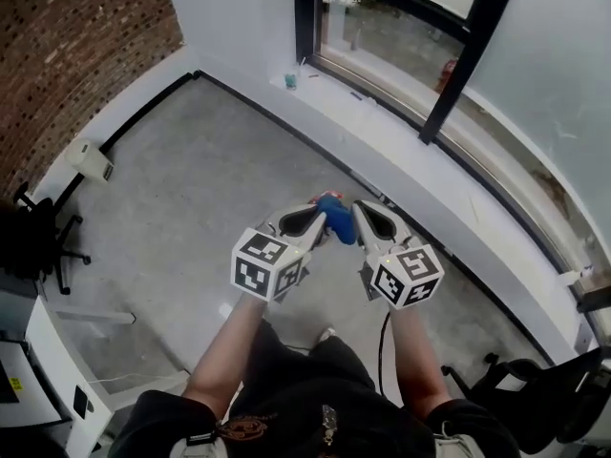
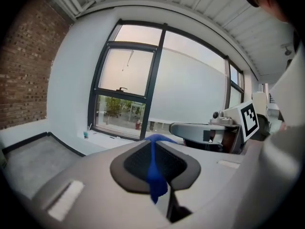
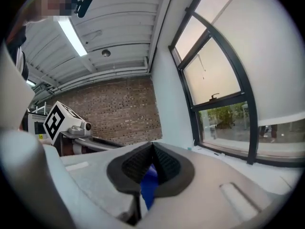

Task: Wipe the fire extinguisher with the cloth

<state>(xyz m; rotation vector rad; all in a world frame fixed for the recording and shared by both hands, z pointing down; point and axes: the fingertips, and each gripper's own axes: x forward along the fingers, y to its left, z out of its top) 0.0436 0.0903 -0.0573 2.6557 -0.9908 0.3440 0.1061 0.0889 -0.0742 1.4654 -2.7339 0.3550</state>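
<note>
While you hold both arms out in front of you, your left gripper (image 1: pixel 318 220) is squeezed tight on one end of the blue cloth (image 1: pixel 334 216), and your right gripper (image 1: pixel 359 210) is squeezed tight on the other end. The cloth sits bunched up between the two tips, up in the air over the grey floor (image 1: pixel 191 189), near the white ledge (image 1: pixel 401 146) under the big window (image 1: pixel 382 46). A thin strip of it pokes out between each pair of jaws.

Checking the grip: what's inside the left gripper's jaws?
A strip of blue cloth, clamped by the left gripper. The closed jaws cover the part pressed between them.
</note>
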